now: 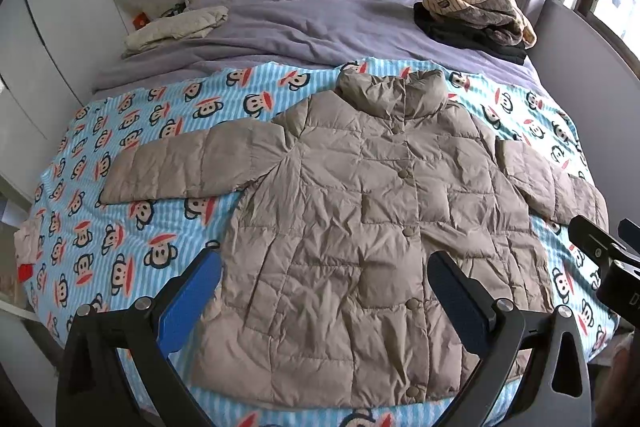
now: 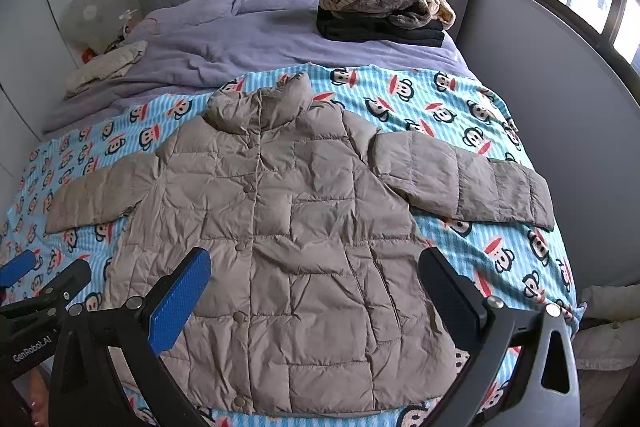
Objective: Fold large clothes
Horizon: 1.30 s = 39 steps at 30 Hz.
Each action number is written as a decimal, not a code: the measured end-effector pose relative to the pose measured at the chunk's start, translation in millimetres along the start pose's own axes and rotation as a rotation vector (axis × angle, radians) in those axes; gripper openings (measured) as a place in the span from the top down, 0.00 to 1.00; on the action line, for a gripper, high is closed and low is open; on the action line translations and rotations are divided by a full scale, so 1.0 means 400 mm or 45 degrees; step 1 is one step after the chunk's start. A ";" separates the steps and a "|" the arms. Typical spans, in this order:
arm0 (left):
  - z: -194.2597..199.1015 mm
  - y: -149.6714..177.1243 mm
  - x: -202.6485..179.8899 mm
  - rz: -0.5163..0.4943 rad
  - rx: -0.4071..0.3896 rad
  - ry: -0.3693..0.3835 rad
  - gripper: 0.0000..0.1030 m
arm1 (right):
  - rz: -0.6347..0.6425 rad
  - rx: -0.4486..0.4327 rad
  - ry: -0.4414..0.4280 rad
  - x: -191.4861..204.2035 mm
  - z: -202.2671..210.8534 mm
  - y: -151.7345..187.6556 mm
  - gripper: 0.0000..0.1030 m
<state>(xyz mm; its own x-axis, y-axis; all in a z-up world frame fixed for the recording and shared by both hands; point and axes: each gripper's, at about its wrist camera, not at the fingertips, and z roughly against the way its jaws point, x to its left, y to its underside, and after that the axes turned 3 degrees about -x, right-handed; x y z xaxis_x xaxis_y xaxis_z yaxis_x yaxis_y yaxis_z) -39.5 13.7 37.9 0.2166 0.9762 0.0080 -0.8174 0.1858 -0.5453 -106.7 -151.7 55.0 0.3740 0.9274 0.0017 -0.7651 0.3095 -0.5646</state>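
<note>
Left wrist view: the taupe quilted puffer jacket [image 1: 360,203] lay flat on the monkey-print blue bedsheet [image 1: 120,227], collar away; left gripper [image 1: 324,279] jaws apart above its hem.

Right wrist view: right gripper [image 2: 316,279] jaws apart, nearer the outstretched right sleeve [image 2: 464,183].

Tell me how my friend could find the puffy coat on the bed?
Look at the bed, at the near half under the blue monkey blanket. The coat lies flat in the middle of it, buttoned, both sleeves spread out. It is the only beige quilted thing laid open; the other clothes sit piled by the headboard.
</note>
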 end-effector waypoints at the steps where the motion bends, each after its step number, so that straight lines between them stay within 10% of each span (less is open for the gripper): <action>1: 0.001 0.002 0.001 -0.002 -0.003 -0.003 0.00 | -0.001 0.001 0.000 0.000 0.000 -0.001 0.00; 39: 0.026 0.007 0.021 0.003 -0.004 -0.022 0.00 | -0.002 -0.004 0.003 0.003 0.007 0.005 0.00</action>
<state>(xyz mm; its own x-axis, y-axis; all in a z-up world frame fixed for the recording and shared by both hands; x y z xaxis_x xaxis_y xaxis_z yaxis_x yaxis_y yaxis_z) -45.4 23.8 45.2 0.2056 0.9784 0.0211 -0.8163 0.1833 -0.5477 -109.1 -149.2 56.3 0.3765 0.9264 0.0010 -0.7627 0.3106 -0.5673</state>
